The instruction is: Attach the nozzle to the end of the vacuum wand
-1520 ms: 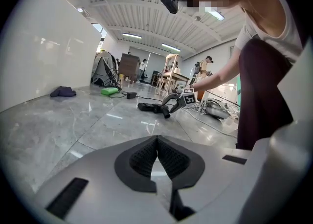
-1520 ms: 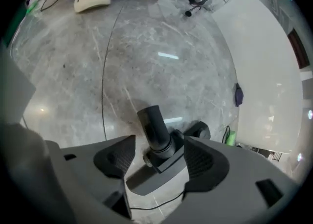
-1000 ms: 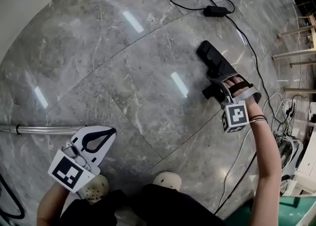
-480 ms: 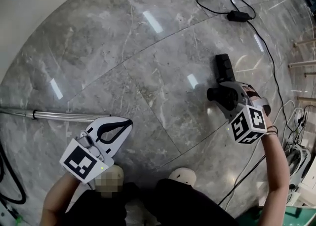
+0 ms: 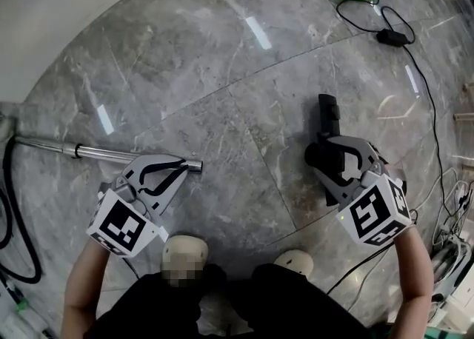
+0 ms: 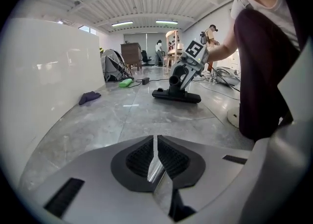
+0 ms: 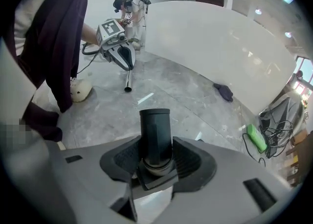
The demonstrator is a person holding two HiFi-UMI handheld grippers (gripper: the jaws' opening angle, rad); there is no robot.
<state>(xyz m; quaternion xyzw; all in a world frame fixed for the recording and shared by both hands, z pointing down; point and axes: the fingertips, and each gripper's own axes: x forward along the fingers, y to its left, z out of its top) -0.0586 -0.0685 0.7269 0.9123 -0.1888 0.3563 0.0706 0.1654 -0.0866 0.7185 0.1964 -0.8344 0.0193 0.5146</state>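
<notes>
While the left gripper pinches the wand tight near its open end, the right gripper has just been closing on the nozzle neck. The wand lies long sideways, its open end pointing toward the right fingers, well apart. The nozzle's tube must turn to face it.

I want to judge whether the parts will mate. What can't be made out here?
- Inside of the nozzle neck: dark or turned away in every view; the right gripper, whose jaws have just been closing on it, covers part in the head view.
- Far end of the vacuum wand: cut off at the head view's left edge.
- Wand within the left gripper: the left gripper view shows only a silver sliver between shut pads.
</notes>
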